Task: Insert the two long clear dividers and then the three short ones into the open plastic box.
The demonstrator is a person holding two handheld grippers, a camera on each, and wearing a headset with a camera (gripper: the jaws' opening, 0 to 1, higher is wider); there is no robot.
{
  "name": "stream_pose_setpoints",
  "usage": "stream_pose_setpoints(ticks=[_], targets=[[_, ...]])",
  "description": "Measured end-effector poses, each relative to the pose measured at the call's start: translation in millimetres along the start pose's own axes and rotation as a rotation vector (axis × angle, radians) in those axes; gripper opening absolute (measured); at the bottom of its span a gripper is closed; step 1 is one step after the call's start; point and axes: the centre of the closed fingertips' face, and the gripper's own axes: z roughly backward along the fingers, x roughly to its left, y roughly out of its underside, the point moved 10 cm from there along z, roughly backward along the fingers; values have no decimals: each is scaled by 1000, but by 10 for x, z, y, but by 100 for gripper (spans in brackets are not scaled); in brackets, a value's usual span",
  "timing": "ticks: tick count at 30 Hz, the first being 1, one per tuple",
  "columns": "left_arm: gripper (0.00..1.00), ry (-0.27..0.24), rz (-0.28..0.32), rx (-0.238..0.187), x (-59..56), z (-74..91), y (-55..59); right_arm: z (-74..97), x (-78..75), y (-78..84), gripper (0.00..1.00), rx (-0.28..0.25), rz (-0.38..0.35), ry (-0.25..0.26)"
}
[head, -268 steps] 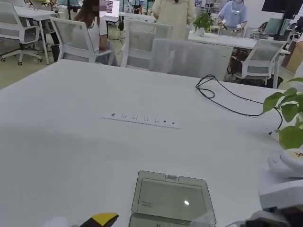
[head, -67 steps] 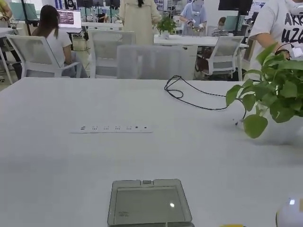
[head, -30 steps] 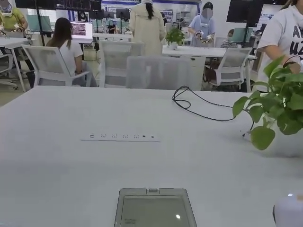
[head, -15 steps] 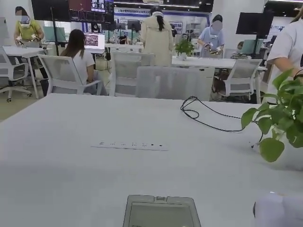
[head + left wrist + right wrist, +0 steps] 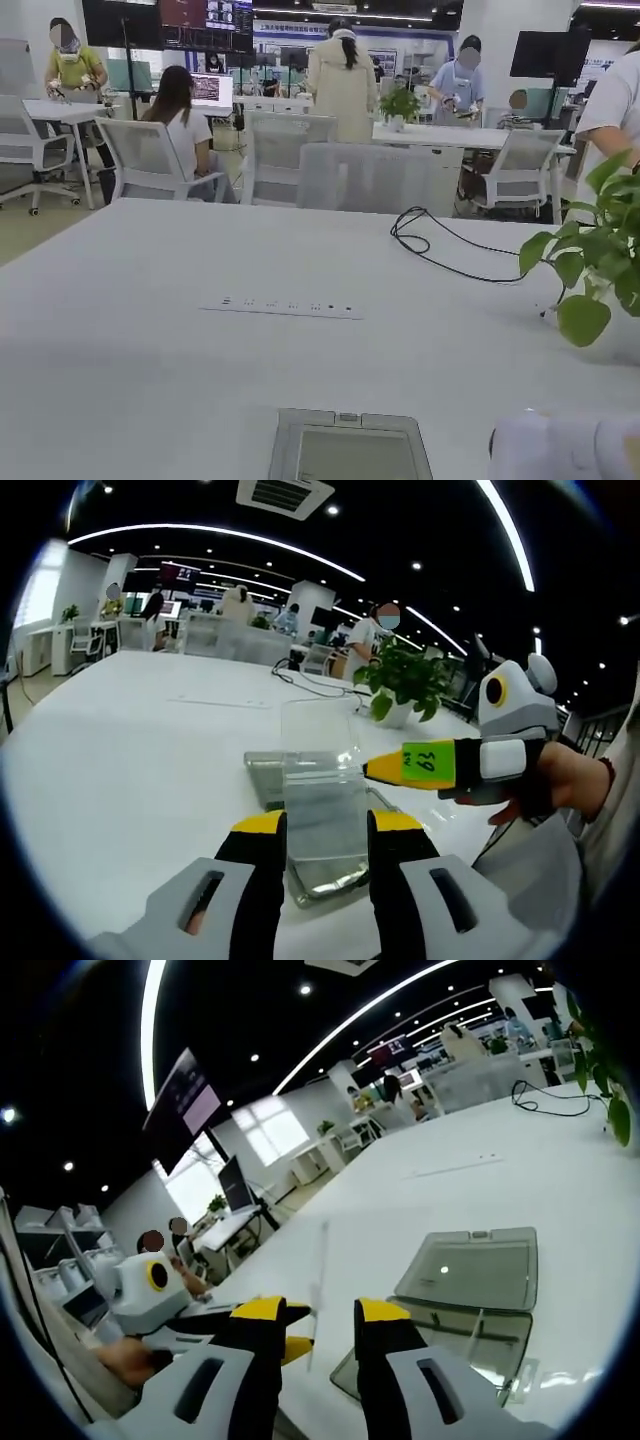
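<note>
A wide white desk (image 5: 150,330) stands in a bright open office, with mesh chairs (image 5: 370,180) at its far edge and people at other tables behind. A flat socket strip (image 5: 285,307) lies near the desk middle. A black cable (image 5: 440,245) and a leafy plant (image 5: 600,255) are toward the right edge.

The open plastic box (image 5: 445,1345) lies at the near edge, and the head view cuts it off. A clear divider (image 5: 320,745) stands upright over it, between the jaws of the left gripper (image 5: 325,825). Whether they press it I cannot tell. The right gripper (image 5: 322,1312) is released, its jaws apart, and the divider's thin edge shows in the gap. A blurred white shape (image 5: 560,450) sits at the near right corner.
</note>
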Motion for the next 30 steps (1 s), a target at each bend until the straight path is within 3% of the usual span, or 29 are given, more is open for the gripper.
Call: stream_pose_setpoints(ticks=[10,22,30], targets=[[30,42,-7,-27,-107,5,-32,-30,33,31,18,-25,-17,7],[30,81,30,-21,-179,-5,-28,-25,37,36,8,-40,-23,18],[30,81,41,-9,-188,3,-14,-18,47,55,7,-33,-34,20]])
